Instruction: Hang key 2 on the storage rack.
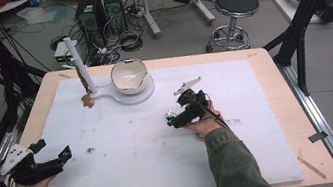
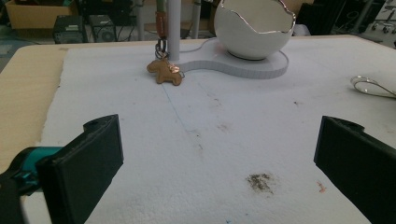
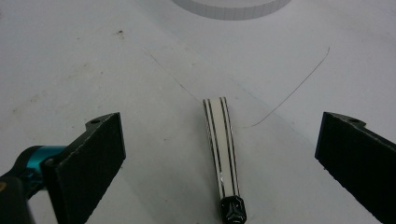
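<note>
A white strap with black stripes and a black end cap (image 3: 223, 154) lies flat on the white mat (image 3: 93, 60), between the wide-apart jaws of my right gripper (image 3: 224, 140), untouched. In the high view my right gripper (image 1: 174, 110) hovers over the mat's middle, pointing left. My left gripper (image 1: 53, 149) rests open near the mat's front left corner; its jaws (image 2: 217, 158) frame bare mat. Far ahead a brown horse-shaped charm (image 2: 165, 73) hangs by a ring against a white pole (image 2: 173, 28). A white egg-shaped bowl (image 2: 254, 28) stands on the pole's round base (image 2: 261, 69).
A silver wire loop (image 2: 371, 86) lies on the mat at the right of the left gripper view. The stand with bowl (image 1: 128, 74) sits at the mat's back. The wooden table edge (image 1: 305, 117) runs around the mat. A stool (image 1: 236, 5) and computers stand on the floor beyond.
</note>
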Action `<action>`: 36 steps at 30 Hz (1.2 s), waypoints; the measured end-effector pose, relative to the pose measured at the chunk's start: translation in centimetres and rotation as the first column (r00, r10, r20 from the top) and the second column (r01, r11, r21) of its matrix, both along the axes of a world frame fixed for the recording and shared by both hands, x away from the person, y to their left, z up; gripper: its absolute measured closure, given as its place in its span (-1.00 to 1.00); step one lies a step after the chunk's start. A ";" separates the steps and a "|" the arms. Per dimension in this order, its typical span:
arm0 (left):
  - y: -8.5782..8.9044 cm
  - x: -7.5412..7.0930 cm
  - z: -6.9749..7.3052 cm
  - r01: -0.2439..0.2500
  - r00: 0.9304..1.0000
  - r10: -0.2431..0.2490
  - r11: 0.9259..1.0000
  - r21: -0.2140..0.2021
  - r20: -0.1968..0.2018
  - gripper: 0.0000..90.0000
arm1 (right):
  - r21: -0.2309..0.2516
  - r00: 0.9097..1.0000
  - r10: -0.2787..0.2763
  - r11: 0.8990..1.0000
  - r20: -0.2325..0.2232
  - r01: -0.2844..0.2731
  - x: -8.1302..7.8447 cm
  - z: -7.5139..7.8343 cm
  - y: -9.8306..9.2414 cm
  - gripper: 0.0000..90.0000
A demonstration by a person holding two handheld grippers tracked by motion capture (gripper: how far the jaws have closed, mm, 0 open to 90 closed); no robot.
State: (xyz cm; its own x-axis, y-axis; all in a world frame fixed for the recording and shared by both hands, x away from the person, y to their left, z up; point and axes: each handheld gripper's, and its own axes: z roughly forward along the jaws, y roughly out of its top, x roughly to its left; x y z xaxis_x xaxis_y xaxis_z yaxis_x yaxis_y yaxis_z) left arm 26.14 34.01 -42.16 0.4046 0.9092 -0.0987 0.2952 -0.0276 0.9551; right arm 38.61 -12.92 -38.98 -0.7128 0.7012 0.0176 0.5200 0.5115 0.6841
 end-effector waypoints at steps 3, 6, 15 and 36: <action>0.0 0.0 0.0 0.001 1.000 -0.001 1.000 -0.001 0.000 -0.96 | -0.017 1.000 0.010 1.000 -0.008 -0.011 0.4 -0.2 0.5 -0.99; 0.0 0.0 0.0 0.001 1.000 -0.001 1.000 -0.001 -0.002 -0.96 | -0.033 1.000 0.020 0.999 -0.018 -0.020 0.7 -0.4 1.1 -0.99; -0.1 0.1 0.0 0.008 1.000 -0.008 1.000 0.001 -0.004 -0.96 | -0.085 0.997 0.025 0.996 -0.070 -0.031 1.5 -1.9 1.8 -0.99; 0.0 0.1 -0.1 0.001 1.000 -0.001 1.000 0.002 -0.003 -0.96 | -0.112 0.988 0.050 0.991 -0.147 -0.067 2.6 -3.0 1.8 0.40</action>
